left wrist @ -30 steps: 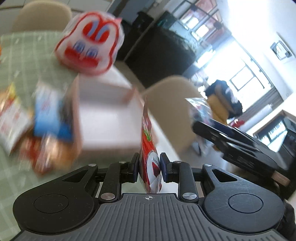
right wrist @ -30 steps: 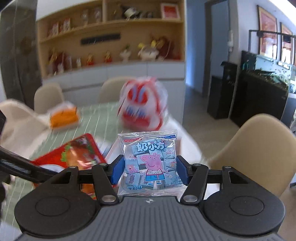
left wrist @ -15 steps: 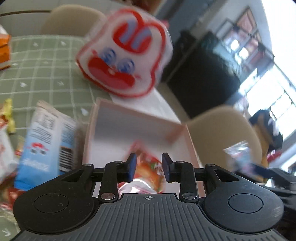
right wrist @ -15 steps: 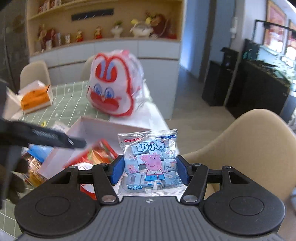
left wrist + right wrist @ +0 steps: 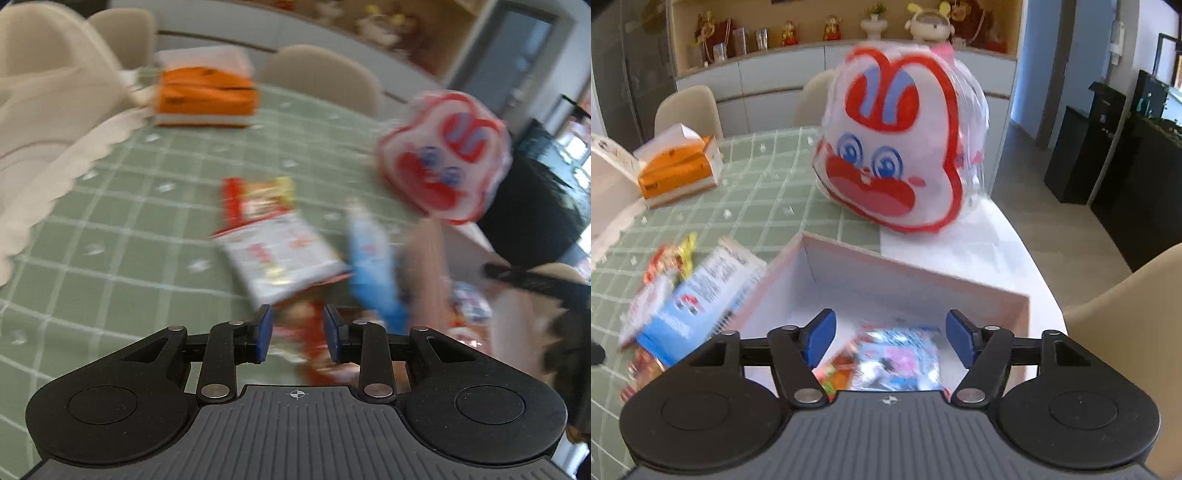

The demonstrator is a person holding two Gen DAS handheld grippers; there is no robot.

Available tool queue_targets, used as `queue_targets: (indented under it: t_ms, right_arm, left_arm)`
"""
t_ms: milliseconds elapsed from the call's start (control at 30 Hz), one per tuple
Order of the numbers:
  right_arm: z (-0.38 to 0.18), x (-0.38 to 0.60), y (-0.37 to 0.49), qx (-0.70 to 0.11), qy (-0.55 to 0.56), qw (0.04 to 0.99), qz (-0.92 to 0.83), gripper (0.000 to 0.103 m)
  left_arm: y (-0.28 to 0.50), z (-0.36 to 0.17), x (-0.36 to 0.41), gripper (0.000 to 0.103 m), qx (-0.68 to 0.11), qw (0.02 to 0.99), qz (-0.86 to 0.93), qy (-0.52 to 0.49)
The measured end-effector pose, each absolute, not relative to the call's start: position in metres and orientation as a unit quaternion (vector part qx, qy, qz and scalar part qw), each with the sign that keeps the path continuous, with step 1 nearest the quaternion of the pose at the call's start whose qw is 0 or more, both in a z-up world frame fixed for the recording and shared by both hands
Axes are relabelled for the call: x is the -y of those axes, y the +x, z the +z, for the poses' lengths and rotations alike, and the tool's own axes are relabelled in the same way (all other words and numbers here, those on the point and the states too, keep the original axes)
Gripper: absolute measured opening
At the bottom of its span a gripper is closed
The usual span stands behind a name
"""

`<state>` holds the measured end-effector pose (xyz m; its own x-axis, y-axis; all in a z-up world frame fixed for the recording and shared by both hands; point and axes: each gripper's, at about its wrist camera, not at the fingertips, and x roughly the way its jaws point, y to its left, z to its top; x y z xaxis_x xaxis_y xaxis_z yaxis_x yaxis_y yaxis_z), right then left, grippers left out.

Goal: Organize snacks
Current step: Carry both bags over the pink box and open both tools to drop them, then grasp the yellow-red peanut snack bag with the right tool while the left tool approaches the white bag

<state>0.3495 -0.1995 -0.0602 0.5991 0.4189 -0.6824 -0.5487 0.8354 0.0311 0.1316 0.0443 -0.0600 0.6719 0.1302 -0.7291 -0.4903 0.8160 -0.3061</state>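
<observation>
No text on the blurred snack packets (image 5: 690, 310) is legible.

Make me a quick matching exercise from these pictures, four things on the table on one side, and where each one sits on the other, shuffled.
Things:
1. rabbit-face bag
2. orange tissue box
3. blue pig-print packet
4. blue and white packet

Places:
A. inside the pink box
B. on the green cloth just left of the pink box
C. far left of the table, near the chairs
D. standing behind the pink box, at the table's right edge

Pairs: 1-D, 2-C, 3-A, 4-B
</observation>
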Motion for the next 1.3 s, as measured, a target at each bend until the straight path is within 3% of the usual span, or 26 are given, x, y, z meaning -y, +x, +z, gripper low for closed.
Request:
queue_targets:
  t_ms: [100,567,767,1000,1133,1300]
  right_arm:
    - [-0.045,0.195,0.331,-0.341,-0.069,0.882,0.317,0.075]
    - [-0.041,0.038,0.256,-0.317,-0.167,0.82,0.446,0.076]
    - [-0.075,-0.05,0.317,-0.44,-0.102,0.798,0.398,0.078]
    - [-0.103,-0.093,0.333,-0.449,-0.139,0.814,0.341,0.079]
    - [-0.099,-0.075,0.317,-0.46,-0.124,0.814,0.331,0.057]
    - [-0.094,-0.036,0.277,-0.485,-0.08,0.803,0.338,0.049]
  left_arm:
    - [0.127,-0.067,-0.06,0.034,-0.367,0.872,0.184,-0.266]
    - [0.108,-0.077,-0.115,0.034,-0.418,0.845,0.187,-0.276]
    - [0.084,-0.078,-0.147,0.034,-0.428,0.84,0.148,-0.297]
    - [0.07,-0.076,-0.173,0.034,-0.433,0.848,0.119,-0.283]
    - [0.069,-0.081,-0.185,0.034,-0.435,0.847,0.096,-0.29]
    - [0.064,-0.085,-0.189,0.034,-0.435,0.847,0.06,-0.299]
